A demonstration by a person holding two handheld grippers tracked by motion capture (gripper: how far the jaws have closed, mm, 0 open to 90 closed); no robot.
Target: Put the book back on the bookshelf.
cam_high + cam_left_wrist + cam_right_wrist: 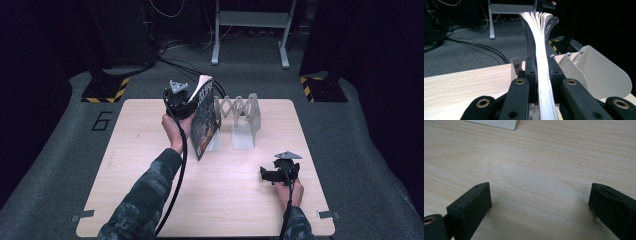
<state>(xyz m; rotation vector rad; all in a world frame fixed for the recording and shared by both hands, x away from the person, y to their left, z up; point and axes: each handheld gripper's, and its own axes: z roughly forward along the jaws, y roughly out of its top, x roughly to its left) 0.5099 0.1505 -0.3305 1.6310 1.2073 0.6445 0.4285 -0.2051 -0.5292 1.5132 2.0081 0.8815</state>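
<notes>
A thin magazine [205,117] with a dark cover stands on edge at the back of the wooden table [150,200], leaning against the left end of a white expanding book rack [245,117]. My left gripper [191,107] is shut on its edge. In the left gripper view both black pads clamp the white pages of the magazine [541,37], which fan out above my left gripper [541,65], with the rack's plates [599,72] just to the right. My right gripper [265,174] rests low over the table's front right. It stands open [540,200] above bare wood with nothing between its fingers [474,205].
The rack's white base corner [499,123] lies ahead of the right gripper. Beyond the table's far edge are grey carpet, cables [185,62], a metal stand [250,30] and yellow-black striped feet [105,92].
</notes>
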